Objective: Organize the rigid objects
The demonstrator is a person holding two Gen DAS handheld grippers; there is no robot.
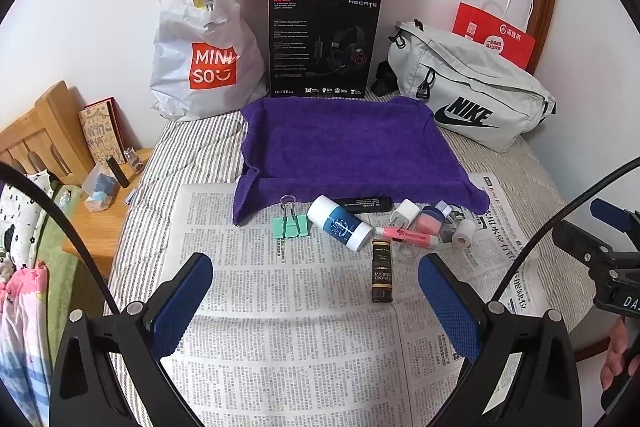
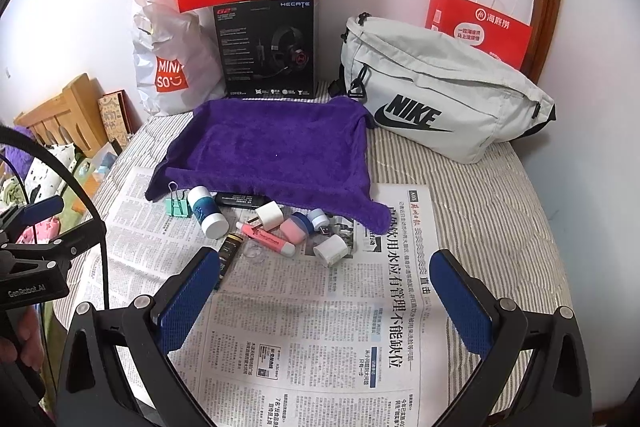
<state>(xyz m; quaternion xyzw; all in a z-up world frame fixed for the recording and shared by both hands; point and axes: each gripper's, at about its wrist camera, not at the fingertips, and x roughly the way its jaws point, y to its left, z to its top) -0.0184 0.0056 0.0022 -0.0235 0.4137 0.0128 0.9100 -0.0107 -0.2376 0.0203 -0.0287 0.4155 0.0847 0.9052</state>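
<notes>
Small rigid items cluster on newspaper point(image 1: 280, 307) at the purple towel point(image 1: 344, 147) front edge: green binder clip point(image 1: 291, 225), blue-white bottle point(image 1: 340, 223), brown tube point(image 1: 382, 273), pink highlighter point(image 1: 408, 235). Black bar point(image 1: 362, 204) partly hidden behind bottle (label unreadable). Left gripper point(image 1: 316, 303) and right gripper point(image 2: 326, 303): jaws apart, empty.

Two white chargers point(image 2: 270, 215), one green binder clip point(image 1: 291, 225), three bags point(image 1: 472, 91).
</notes>
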